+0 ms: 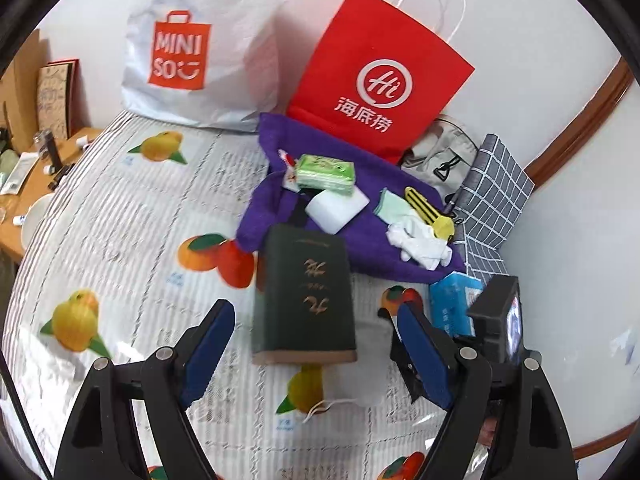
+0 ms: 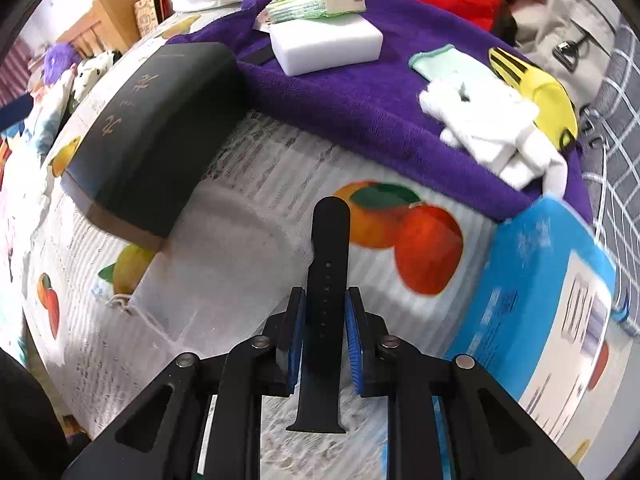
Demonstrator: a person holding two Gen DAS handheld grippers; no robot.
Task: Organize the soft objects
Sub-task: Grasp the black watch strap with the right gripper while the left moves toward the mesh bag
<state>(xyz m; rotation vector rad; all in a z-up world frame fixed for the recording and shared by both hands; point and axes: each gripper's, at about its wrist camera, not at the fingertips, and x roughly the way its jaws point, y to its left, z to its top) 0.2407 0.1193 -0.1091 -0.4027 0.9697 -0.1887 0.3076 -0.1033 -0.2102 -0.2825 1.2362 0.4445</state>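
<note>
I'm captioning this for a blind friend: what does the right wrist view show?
The right gripper clamps a black watch strap above a fruit-print bedcover. Behind lie a dark green book and a purple towel holding a white sponge.

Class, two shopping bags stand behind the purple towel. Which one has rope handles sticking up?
The red paper bag with the white circular logo: thin white rope handles rise above its top. The white Miniso plastic bag beside it shows none.
</note>
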